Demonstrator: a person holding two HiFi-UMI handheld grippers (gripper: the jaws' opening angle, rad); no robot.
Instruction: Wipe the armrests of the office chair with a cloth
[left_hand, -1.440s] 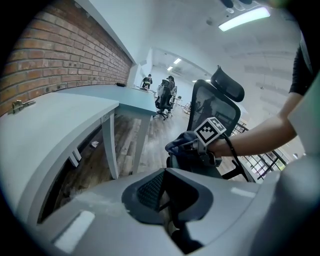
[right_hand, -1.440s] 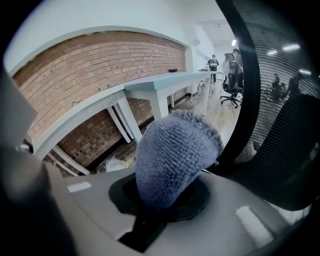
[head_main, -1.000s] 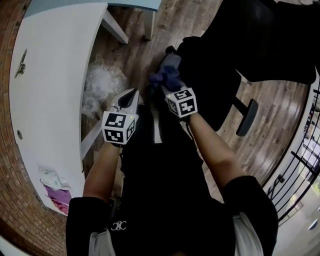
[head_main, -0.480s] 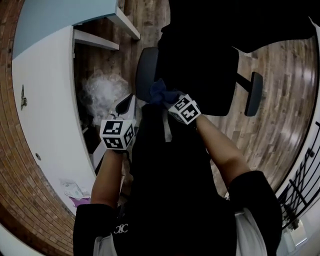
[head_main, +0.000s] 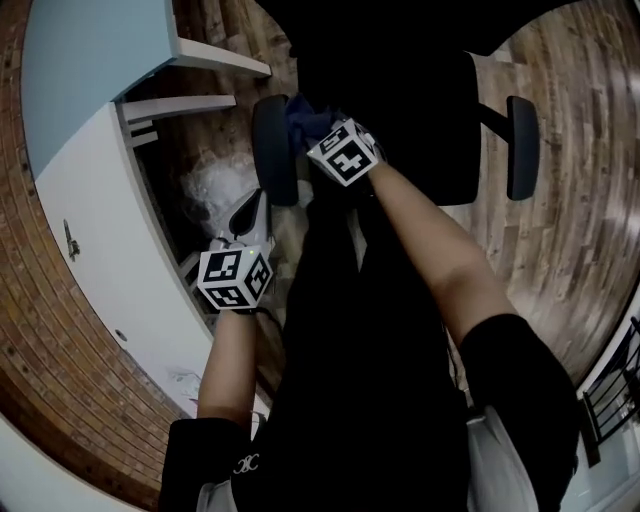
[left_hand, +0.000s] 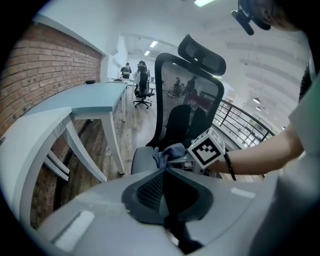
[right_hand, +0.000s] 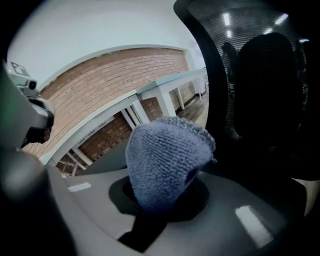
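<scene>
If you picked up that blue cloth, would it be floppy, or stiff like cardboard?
Probably floppy: the cloth bunches into a soft lump where the right gripper pinches it. It looks knitted and fuzzy, so it likely isn't slippery and should drag a little on the armrest. It seems light, since one pinch holds all of it up.

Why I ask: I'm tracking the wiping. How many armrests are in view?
2. One armrest lies on the head view's left, beside the cloth that the right gripper holds; the other armrest is on its right.
</scene>
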